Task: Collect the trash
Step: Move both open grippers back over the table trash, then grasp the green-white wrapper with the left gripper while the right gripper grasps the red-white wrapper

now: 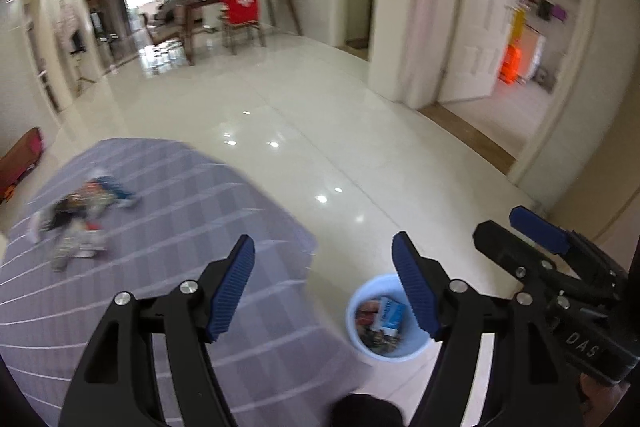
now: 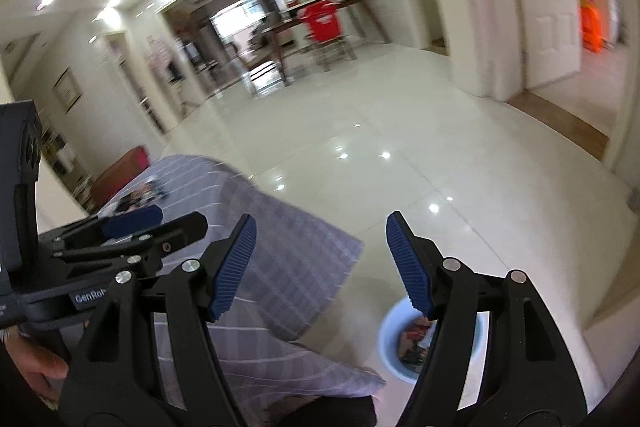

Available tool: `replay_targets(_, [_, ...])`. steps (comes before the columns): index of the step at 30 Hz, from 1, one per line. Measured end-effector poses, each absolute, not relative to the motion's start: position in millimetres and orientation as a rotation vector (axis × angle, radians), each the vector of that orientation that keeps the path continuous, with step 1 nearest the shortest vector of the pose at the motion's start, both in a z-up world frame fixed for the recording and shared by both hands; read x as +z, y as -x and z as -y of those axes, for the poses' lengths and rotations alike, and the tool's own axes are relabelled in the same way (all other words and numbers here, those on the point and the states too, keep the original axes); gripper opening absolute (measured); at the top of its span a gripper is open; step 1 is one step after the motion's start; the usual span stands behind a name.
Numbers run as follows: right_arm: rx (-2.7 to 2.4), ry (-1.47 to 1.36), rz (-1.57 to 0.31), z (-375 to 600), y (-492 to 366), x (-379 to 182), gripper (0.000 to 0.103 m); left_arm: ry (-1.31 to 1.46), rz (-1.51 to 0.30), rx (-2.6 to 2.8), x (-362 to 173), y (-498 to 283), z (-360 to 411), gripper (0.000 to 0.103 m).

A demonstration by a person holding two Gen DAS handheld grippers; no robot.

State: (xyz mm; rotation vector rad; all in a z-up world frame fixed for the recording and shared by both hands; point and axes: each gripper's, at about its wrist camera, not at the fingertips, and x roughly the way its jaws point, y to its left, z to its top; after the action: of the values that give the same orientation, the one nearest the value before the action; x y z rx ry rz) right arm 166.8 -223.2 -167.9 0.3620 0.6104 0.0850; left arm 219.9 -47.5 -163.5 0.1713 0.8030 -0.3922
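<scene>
A pile of blurred trash wrappers (image 1: 80, 215) lies on a table under a grey striped cloth (image 1: 168, 211), at the left. A light blue bin (image 1: 362, 341) stands on the floor beside the table, with several wrappers inside; it also shows in the right wrist view (image 2: 390, 339). My left gripper (image 1: 322, 287) is open and empty, held above the table edge and bin. My right gripper (image 2: 320, 267) is open and empty, above the bin; it also shows in the left wrist view (image 1: 520, 227). The left gripper shows at the left of the right wrist view (image 2: 132, 219).
Glossy white tiled floor (image 1: 304, 115) stretches ahead. A dining table with a red-covered chair (image 1: 240, 7) stands far back. A white door (image 1: 476, 19) stands open at the right. A red-brown box (image 1: 22, 155) sits left of the table.
</scene>
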Motion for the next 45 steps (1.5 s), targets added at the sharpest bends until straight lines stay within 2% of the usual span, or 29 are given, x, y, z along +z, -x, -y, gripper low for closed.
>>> replay_targets(9, [0.316, -0.222, -0.725, 73.1, -259.0, -154.7, 0.067, -0.003, -0.818, -0.113, -157.8, -264.2, -132.1, 0.070])
replay_targets(15, [0.430, -0.124, -0.831, -16.0, -311.0, -176.1, 0.067, 0.066, -0.870, -0.003, -174.7, -281.3, -213.6, 0.070])
replay_targets(17, [0.448, -0.109, -0.854, -38.8, -315.7, -186.0, 0.059, 0.069, -0.873, 0.005, -180.4, -283.2, -231.2, 0.070])
replay_targets(21, [0.466, -0.093, -0.891, -58.9, -331.2, -201.6, 0.056, 0.049, -0.898, -0.027, -193.0, -293.6, -242.8, 0.070])
replay_targets(23, [0.473, -0.076, -0.900, -62.9, -336.2, -205.7, 0.041, 0.045, -0.903, -0.056, -197.5, -297.9, -242.9, 0.070])
replay_targets(24, [0.473, -0.057, -0.910, -64.8, -339.1, -208.4, 0.026, 0.039, -0.902, -0.065, -198.1, -299.4, -241.3, 0.070])
replay_targets(25, [0.476, -0.051, -0.911, -65.1, -341.0, -209.9, 0.022, 0.026, -0.899, -0.076, -200.5, -302.8, -239.5, 0.070])
replay_targets(33, [0.447, -0.087, -0.892, -43.9, -346.4, -208.1, 0.019, -0.047, -0.893, -0.139, -214.8, -326.0, -213.5, 0.069])
replay_targets(34, [0.444, -0.093, -0.890, -40.8, -346.7, -207.9, 0.019, -0.064, -0.899, -0.132, -217.3, -329.2, -210.8, 0.066])
replay_targets(36, [0.441, -0.101, -0.889, -38.0, -347.3, -208.2, 0.019, -0.080, -0.909, -0.129, -220.6, -335.3, -207.7, 0.050])
replay_targets(37, [0.441, -0.105, -0.888, -36.3, -347.0, -207.6, 0.019, -0.078, -0.907, -0.130, -221.6, -336.6, -207.4, 0.049])
replay_targets(40, [0.447, -0.114, -0.887, -34.9, -346.4, -205.9, 0.019, -0.074, -0.905, -0.135, -221.3, -339.1, -207.6, 0.029])
replay_targets(42, [0.455, -0.116, -0.887, -35.3, -344.3, -204.8, 0.018, -0.061, -0.901, -0.146, -219.4, -337.1, -208.5, 0.020])
replay_targets(45, [0.469, -0.126, -0.885, -33.7, -339.1, -202.5, 0.017, -0.029, -0.900, -0.153, -215.6, -329.5, -210.5, 0.016])
